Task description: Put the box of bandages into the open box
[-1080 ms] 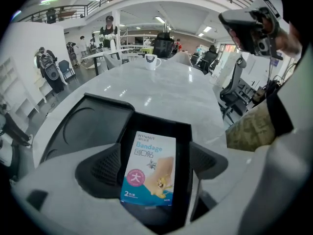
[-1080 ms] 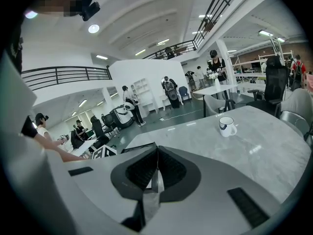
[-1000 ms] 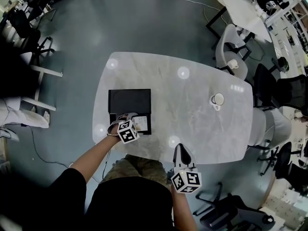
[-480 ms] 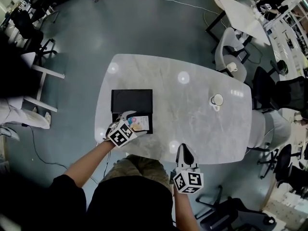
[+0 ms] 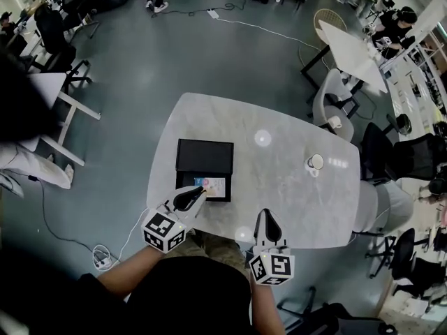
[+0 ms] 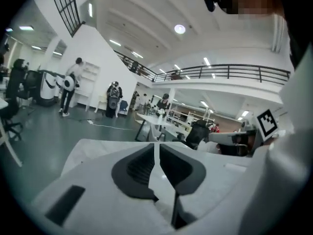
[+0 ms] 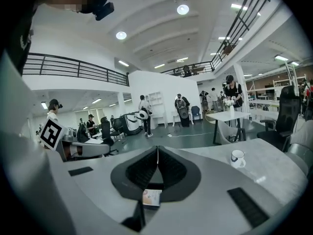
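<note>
Left claw (image 5: pixel 195 194) level, just closed, empty

Large open hall. Floor (image 5: pixel 209 61) grey-blue, glossy, with a white cable (image 5: pixel 262 28) trailing across it. Pale marbled tabletop (image 5: pixel 293 194) with rounded corners; ceiling lights show on it as bright spots. White mug (image 5: pixel 316 162) near its right edge. Second white table (image 5: pixel 356 47) beyond, upper right, with a grey shell chair (image 5: pixel 342 89) between the two. Black office chairs (image 5: pixel 412 155) along the right side. Walls white. Mezzanine with dark railing (image 6: pixel 230 72). Round ceiling lamps (image 6: pixel 180 29) lit. People (image 7: pixel 145 114) standing far off.
</note>
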